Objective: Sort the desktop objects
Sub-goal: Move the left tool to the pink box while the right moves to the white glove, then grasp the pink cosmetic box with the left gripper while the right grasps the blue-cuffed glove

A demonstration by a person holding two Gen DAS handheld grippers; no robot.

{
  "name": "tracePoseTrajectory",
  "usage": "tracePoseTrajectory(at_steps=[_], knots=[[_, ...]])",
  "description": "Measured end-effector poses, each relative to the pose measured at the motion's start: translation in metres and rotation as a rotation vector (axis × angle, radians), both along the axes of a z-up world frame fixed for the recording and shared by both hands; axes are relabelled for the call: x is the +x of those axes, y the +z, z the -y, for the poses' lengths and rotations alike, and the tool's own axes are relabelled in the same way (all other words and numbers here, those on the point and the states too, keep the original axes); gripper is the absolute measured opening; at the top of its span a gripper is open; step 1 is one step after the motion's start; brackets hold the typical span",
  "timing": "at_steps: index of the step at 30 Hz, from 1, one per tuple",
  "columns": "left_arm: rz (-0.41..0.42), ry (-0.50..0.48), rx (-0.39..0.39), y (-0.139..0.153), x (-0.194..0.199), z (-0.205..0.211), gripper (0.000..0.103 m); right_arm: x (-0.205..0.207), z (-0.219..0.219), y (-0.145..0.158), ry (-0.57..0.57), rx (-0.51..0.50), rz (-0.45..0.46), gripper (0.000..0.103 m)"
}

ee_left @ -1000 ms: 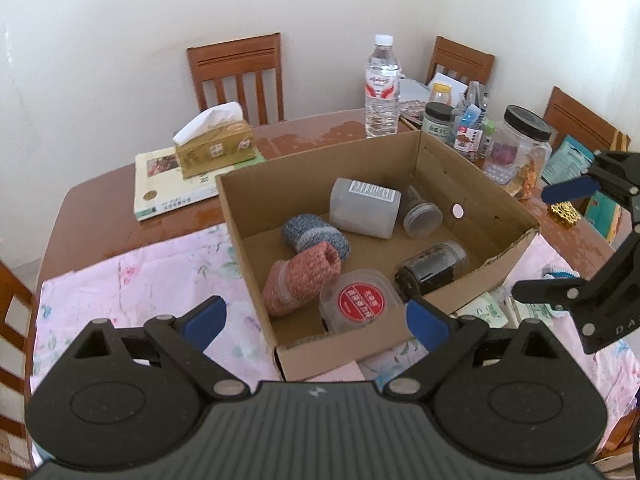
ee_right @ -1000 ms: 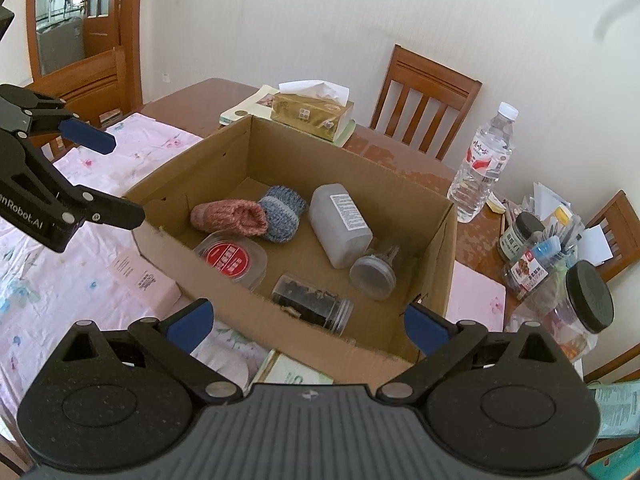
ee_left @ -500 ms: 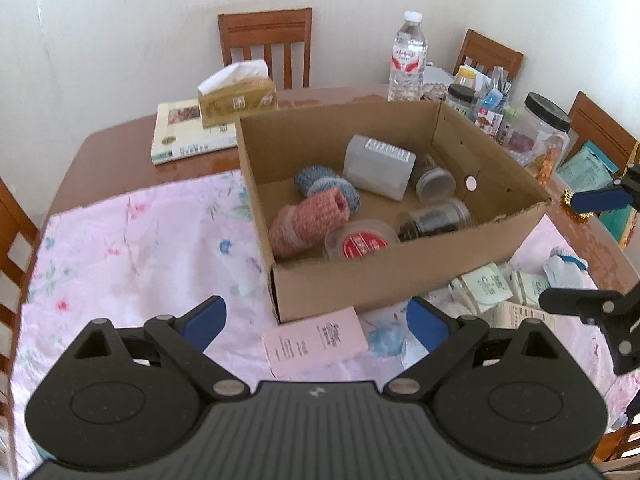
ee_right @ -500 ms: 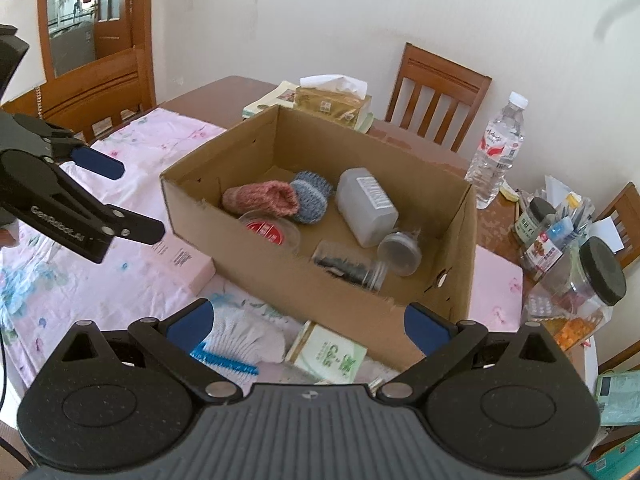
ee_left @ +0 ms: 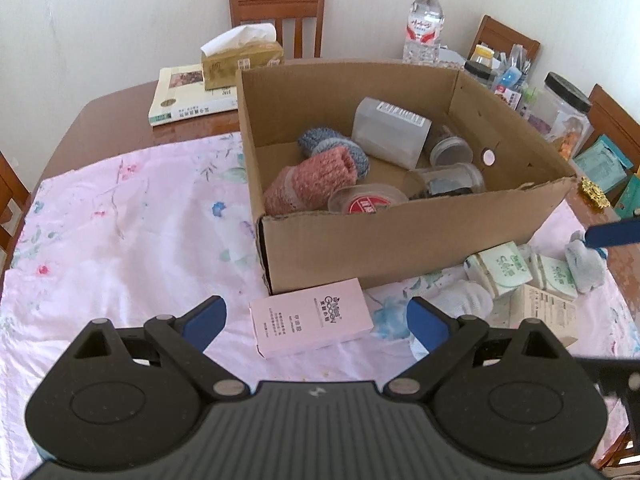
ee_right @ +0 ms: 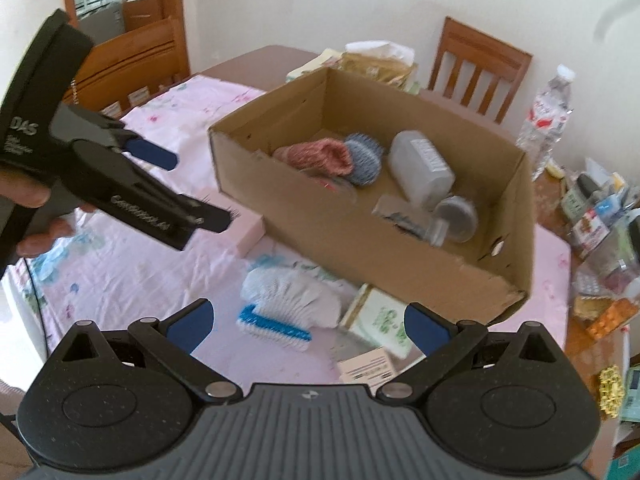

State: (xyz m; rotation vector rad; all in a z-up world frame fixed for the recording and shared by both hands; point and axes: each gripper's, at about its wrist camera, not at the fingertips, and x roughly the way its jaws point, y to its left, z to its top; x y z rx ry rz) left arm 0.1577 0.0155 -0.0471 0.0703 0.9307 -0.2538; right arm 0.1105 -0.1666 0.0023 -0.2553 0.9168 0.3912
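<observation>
Left wrist view puts the pink carton [ee_left: 311,322] straight ahead of my left claw [ee_left: 316,320], lying flat on the flowered cloth [ee_left: 120,240] between my two spread blue pads, just in front of the cardboard box [ee_left: 400,236] and close to its near corner. Its long axis runs across my line of reach, slightly skewed, so my fingers sit off its two short ends. To grip it I judge I must either span that length or turn my wrist to take the narrower width. My left claw is wide open and empty.

My right claw [ee_right: 306,326] is likewise open and holds nothing. It hovers over the white and blue brush [ee_right: 280,312] and the green tissue packs [ee_right: 380,320] beside the box's near wall. From there the carton is well off to the left, partly hidden behind my left claw. So the left is clearly nearer the carton, and the box opening lies just beyond it.
</observation>
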Motion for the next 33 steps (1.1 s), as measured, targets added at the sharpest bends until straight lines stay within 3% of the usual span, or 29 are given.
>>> tracePoseTrajectory(at_steps=[15,33], knots=[[-0.055,0.023,0.006,-0.031,0.017,0.004,0.097,0.016,-0.002,-0.024,0.007,0.061,-0.131,0.103],[-0.092,0.042,0.05,-0.056,0.038,0.009,0.096,0.028,-0.005,-0.037,-0.032,0.048,-0.163,0.103]])
